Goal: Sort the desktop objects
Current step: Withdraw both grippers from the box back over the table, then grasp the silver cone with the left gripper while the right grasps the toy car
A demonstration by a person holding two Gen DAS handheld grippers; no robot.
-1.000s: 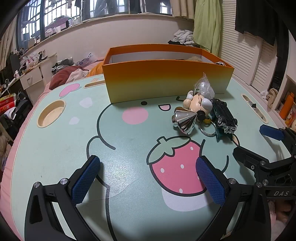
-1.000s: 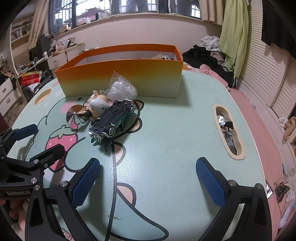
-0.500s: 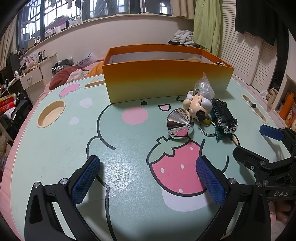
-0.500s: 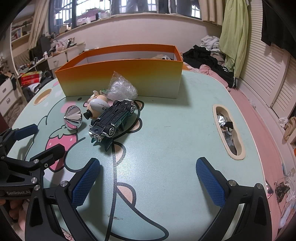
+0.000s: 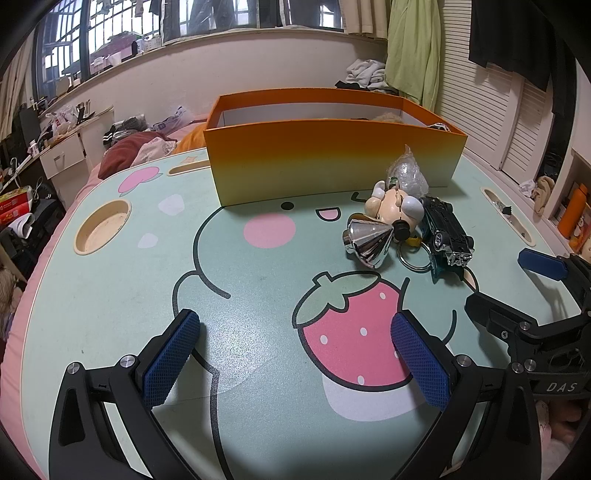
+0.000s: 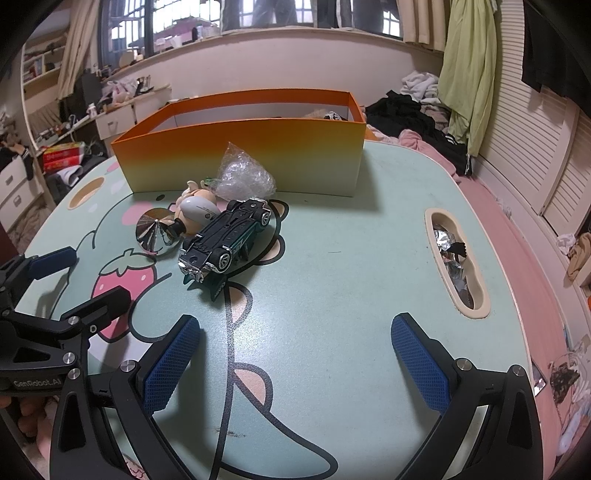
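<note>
Since the orange box (image 5: 332, 162) wall blocks my view, can't tell what's inside; toy car (image 6: 229, 236) sits upside-down just in front. Both my grippers (image 5: 295, 354) (image 6: 295, 354) wide open, holding nothing.

Daylight enters through the barred windows (image 5: 147, 33) at twelve o'clock, dim and even. The orange cardboard box (image 6: 243, 155) casts a soft shadow toward four o'clock. Glare glints on the chrome cone-shaped top (image 5: 367, 242). Fisheye bending and black vignetting darken every corner.
</note>
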